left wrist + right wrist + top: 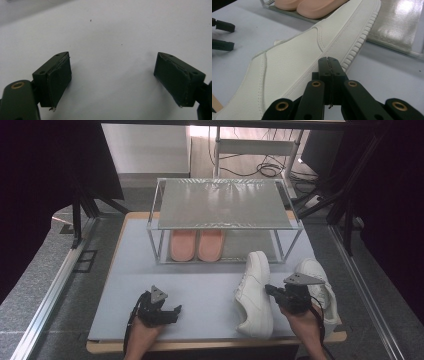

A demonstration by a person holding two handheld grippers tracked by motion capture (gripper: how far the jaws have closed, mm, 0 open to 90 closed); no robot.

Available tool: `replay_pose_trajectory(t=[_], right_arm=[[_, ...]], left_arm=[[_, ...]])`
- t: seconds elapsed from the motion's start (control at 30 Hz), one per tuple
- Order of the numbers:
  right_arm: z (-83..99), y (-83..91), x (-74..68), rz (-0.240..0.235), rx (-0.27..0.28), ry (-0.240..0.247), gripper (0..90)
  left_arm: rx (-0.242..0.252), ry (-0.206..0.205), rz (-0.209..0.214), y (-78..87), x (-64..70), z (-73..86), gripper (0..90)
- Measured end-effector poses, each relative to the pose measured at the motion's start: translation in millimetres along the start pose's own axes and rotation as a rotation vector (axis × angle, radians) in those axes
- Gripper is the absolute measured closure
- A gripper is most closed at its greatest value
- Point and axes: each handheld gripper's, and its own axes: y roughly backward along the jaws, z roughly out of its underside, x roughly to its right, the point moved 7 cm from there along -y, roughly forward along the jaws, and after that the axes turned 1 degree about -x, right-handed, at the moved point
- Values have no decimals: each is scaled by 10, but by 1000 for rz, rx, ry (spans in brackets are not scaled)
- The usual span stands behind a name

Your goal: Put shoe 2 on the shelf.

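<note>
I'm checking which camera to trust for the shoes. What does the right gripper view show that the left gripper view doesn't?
The right gripper view gives the right gripper, jaws closed together with nothing between them, beside the side of a white sneaker, with pink slippers on the rack's lower shelf behind. The left gripper view gives the left gripper, jaws wide apart over bare surface. Both share the pale tabletop.

You have two plain white leather sneakers [256, 292] with ribbed white soles before you; a pair of salmon-pink foam slippers [196, 244] sits on the silver metal shoe rack [222, 202] with its dull grey shelf; the flat tabletop mat [200, 290] is pale grey, edged in light wood; both grippers are matt black
</note>
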Motion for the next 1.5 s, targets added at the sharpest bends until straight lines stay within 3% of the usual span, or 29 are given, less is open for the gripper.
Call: replay_pose_trajectory(t=[0.17,0.57,0.8,1.03,1.27,1.5], right_arm=[[38,55,71,31,-5,-10,900],[222,155,302,157,-55,-55,900],[281,161,352,205,-78,-70,900],[338,156,384,269,-113,-59,900],[387,127,396,351,-149,-16,900],[395,83,392,384,-168,13,900]], left_arm=[[0,0,0,0,0,0,145],[-1,0,1,0,-1,0,145],[-1,-1,1,-1,-2,-1,145],[-2,-1,0,-1,-2,-1,145],[-2,0,0,-1,-3,-1,144],[-2,0,1,-1,-3,-1,144]])
